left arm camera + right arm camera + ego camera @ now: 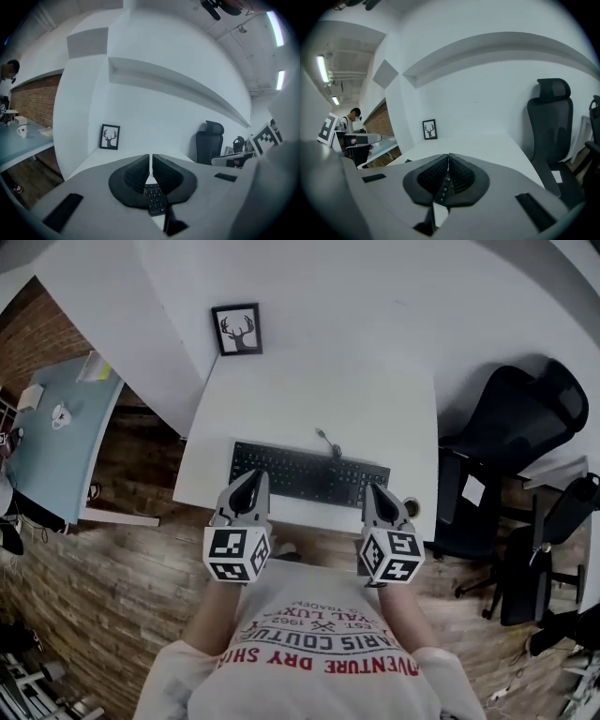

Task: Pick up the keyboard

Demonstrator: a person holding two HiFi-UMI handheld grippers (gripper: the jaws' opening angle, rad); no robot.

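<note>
A black keyboard [309, 474] lies across the near part of the white desk [319, 395], its cable [328, 442] curling off behind it. My left gripper [257, 478] hangs over the keyboard's left end, jaws shut with nothing between them. My right gripper [374, 490] is at the keyboard's right end, also shut and empty. In the left gripper view the closed gripper [151, 157] points across the desk, and keyboard keys [154, 198] show just under the jaws. In the right gripper view the shut gripper [448, 156] has a strip of keys [442, 186] beneath it.
A framed deer picture [237, 329] leans on the wall at the desk's far left corner. A black office chair [525, 418] stands right of the desk. A light blue table [66, 437] with small items stands to the left. The floor is wood.
</note>
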